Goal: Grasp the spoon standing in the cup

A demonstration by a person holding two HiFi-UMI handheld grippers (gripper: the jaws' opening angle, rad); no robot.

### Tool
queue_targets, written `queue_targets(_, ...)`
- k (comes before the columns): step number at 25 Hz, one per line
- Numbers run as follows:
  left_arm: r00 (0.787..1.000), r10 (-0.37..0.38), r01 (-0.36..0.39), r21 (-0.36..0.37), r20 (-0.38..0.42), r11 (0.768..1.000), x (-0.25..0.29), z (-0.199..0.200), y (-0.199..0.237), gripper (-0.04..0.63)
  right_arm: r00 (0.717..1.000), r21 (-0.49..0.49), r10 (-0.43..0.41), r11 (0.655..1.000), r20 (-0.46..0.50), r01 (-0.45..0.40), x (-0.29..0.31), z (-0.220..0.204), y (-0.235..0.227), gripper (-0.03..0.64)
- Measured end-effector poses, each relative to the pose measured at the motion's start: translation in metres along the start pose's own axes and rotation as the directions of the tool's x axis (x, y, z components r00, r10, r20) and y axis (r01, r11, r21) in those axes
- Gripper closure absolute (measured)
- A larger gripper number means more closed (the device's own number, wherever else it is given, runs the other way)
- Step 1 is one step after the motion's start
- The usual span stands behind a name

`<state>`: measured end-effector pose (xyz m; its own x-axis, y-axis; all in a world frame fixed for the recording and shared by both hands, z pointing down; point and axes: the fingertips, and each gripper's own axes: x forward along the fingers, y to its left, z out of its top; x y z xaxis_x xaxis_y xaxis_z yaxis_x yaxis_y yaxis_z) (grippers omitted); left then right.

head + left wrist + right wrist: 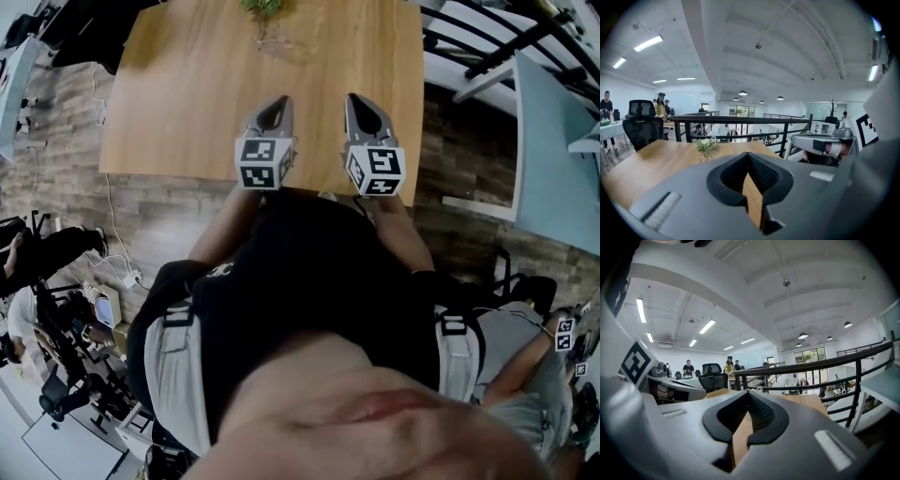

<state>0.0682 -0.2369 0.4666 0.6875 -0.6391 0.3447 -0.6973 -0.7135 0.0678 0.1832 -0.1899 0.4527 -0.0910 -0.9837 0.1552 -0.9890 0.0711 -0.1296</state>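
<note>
The left hand-held gripper (273, 103) and the right hand-held gripper (361, 101) hung side by side in the middle of the head view, over the near edge of a wooden surface (187, 94). Both pointed toward the top of the frame. Each carried its marker cube at the rear, the left cube (262, 161) and the right cube (377, 171) lying just above the person's black shirt (309, 281).

In the left gripper view, the left hand-held gripper (748, 154) had its jaws pressed together at the tips, with nothing between them. The right gripper view showed the right hand-held gripper (748, 393) the same way, tips together and empty.

A small plant in a clear glass vase (263, 19) stood at the far edge of the surface, at the top centre of the head view and well apart from both grippers. In the left gripper view it sat left of centre (706, 146), before a dark railing (740, 121). A black office chair (642, 122) stood at the left of that view.

Neither the spoon nor the cup could be made out in any view.
</note>
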Motion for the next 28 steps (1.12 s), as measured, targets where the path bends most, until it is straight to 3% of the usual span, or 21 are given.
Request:
queue_targets(9,1.000,-0.014,0.015,-0.037,0.017,0.999,0.026,0.006,0.075,0.583,0.997,-0.045,-0.080,0.996,-0.017,0.079,0.034,0.015,0.021,0.617)
queue_targets(22,0.997,-0.048,0.045,-0.056,-0.060,0.997,0.084,-0.005,0.169,0.583,0.977,-0.082,-0.202,0.977,-0.064,0.197,0.077,0.007,0.046,0.617)
queue_targets(28,0.997,-0.006,0.007,0.014,-0.071,1.000,0.116,-0.005,0.189,0.583,0.957,-0.040,-0.272,0.962,-0.105,0.269,0.068,-0.007,0.029,0.617)
